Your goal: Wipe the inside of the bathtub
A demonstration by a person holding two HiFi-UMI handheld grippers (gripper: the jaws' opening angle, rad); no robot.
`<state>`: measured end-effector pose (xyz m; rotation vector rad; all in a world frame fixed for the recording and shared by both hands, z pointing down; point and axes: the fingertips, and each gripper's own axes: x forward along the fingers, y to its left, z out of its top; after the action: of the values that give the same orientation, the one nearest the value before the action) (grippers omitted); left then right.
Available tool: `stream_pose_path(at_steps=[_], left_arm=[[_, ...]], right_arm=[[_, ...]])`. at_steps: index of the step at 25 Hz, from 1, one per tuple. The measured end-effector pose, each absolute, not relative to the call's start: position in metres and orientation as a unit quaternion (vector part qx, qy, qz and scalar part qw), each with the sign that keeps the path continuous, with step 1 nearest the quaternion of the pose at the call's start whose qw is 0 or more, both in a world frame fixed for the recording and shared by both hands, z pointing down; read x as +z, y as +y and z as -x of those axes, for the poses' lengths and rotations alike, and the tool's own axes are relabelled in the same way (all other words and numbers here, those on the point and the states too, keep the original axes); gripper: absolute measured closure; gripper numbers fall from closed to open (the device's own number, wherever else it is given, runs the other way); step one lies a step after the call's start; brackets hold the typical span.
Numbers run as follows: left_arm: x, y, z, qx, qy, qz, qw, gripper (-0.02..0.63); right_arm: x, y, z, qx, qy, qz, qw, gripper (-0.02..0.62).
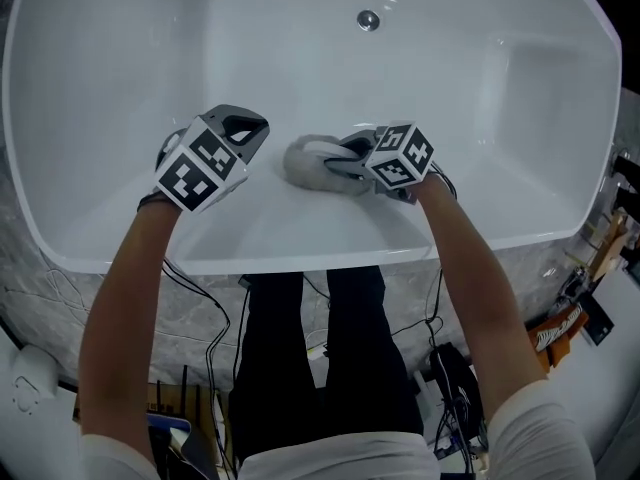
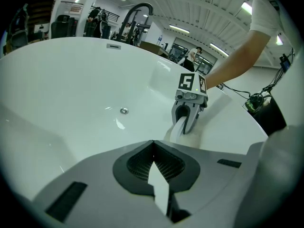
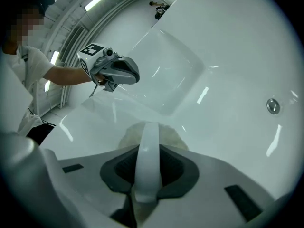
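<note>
On bathtub [image 1: 300, 68] wall, right gripper's [image 1: 345, 160] scrubber [image 1: 303, 164] points left.

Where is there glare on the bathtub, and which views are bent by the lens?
Head view: milder bending, a small bright streak on the bathtub beside the drain. Left gripper view: strong fisheye bending, black corners. Right gripper view: same bending, long white reflections on the tub wall; the wiping pad looks soft.

black cables [image 1: 448, 378] underfoot | ribbed ceiling [image 2: 156, 4] | strip lights [image 2: 180, 29] (lit)
</note>
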<state>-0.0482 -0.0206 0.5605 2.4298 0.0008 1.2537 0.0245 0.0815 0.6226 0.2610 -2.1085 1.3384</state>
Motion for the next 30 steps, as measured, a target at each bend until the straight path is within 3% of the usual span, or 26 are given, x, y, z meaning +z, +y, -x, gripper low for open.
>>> stream_pose_path(at_steps=[30], left_arm=[[0.682, -0.04, 0.073, 0.485, -0.025, -0.84, 0.242, 0.6]], right_arm=[[0.814, 0.045, -0.02, 0.496, -0.781, -0.132, 0.356, 0.506]])
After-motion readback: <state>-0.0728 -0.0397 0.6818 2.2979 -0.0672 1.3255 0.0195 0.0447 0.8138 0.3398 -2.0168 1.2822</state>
